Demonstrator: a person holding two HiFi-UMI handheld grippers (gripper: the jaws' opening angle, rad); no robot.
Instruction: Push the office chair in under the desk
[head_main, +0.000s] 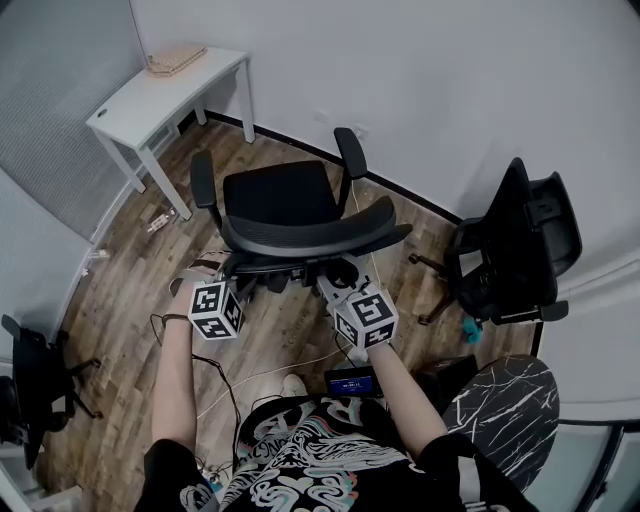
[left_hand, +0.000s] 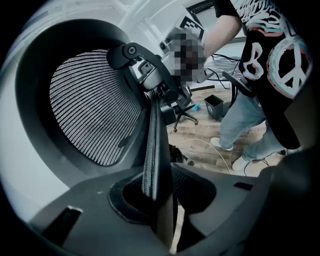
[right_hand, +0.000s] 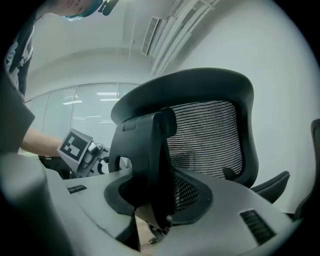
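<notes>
Behind the office chair (head_main: 290, 205), the head view shows the left gripper (head_main: 195, 283) and right gripper (head_main: 335, 288) at its backrest. Only that view takes in the white desk (head_main: 160, 95), well apart at upper left, with bare wooden floor (head_main: 130, 250) between. The left gripper view shows its jaws clamped on the backrest's thin mesh edge (left_hand: 150, 150), the right gripper view its jaws closed on the black back support (right_hand: 145, 150), and a second chair (head_main: 510, 250) stands near on the right.

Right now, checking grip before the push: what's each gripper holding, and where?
Both grip the office chair: left gripper on the backrest's thin mesh edge, right gripper on its black rear support piece.
</notes>
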